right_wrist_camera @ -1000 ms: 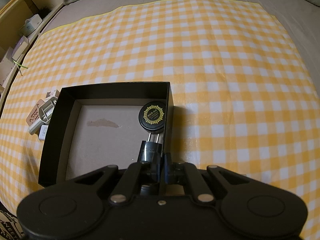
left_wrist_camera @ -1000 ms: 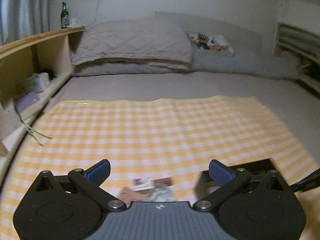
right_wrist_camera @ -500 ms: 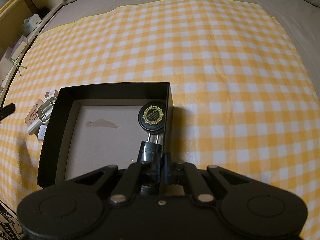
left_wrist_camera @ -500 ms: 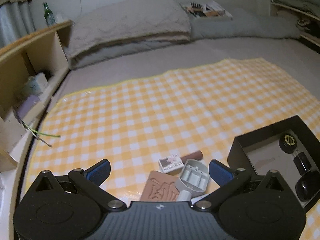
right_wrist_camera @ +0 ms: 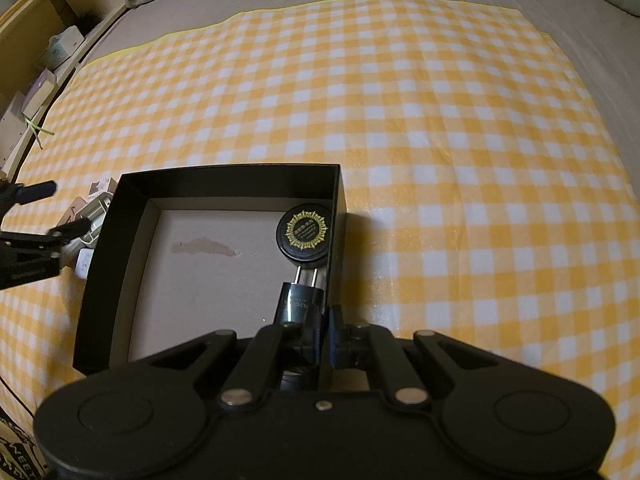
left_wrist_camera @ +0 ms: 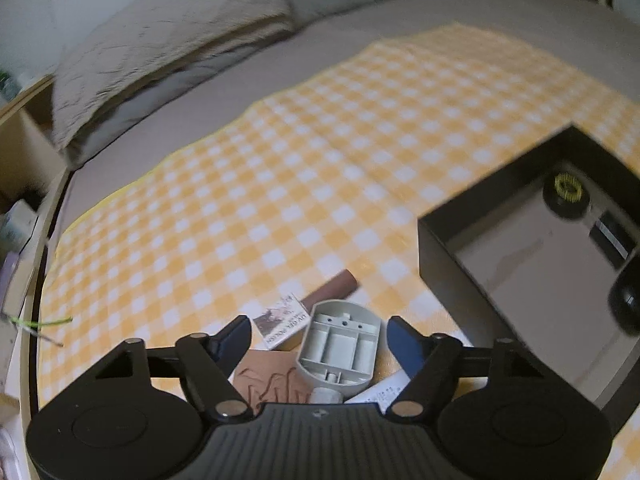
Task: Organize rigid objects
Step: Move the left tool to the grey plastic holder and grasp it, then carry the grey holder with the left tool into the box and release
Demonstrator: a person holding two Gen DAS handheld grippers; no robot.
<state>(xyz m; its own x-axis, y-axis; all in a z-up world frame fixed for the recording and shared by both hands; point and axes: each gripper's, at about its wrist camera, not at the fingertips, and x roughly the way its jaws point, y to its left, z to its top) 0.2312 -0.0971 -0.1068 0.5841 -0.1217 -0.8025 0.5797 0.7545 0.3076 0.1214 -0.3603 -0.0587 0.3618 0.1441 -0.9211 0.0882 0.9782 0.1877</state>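
Note:
A grey plastic battery holder lies on a small pile, between the blue pads of my left gripper. Its jaws are closing, and neither pad touches the holder. A small printed box, a brown tube, a brown card and a white item lie around it. The open black box holds a round black tin with a gold emblem and a black plug adapter. My right gripper is shut on the box's right wall.
Everything rests on a yellow checked cloth spread over a grey bed. A quilted pillow lies at the far end. A wooden shelf with small boxes runs along the left side.
My left gripper has dropped and rolled down over the pile, and its jaws have narrowed around the grey holder. The right gripper and the black box have not moved.

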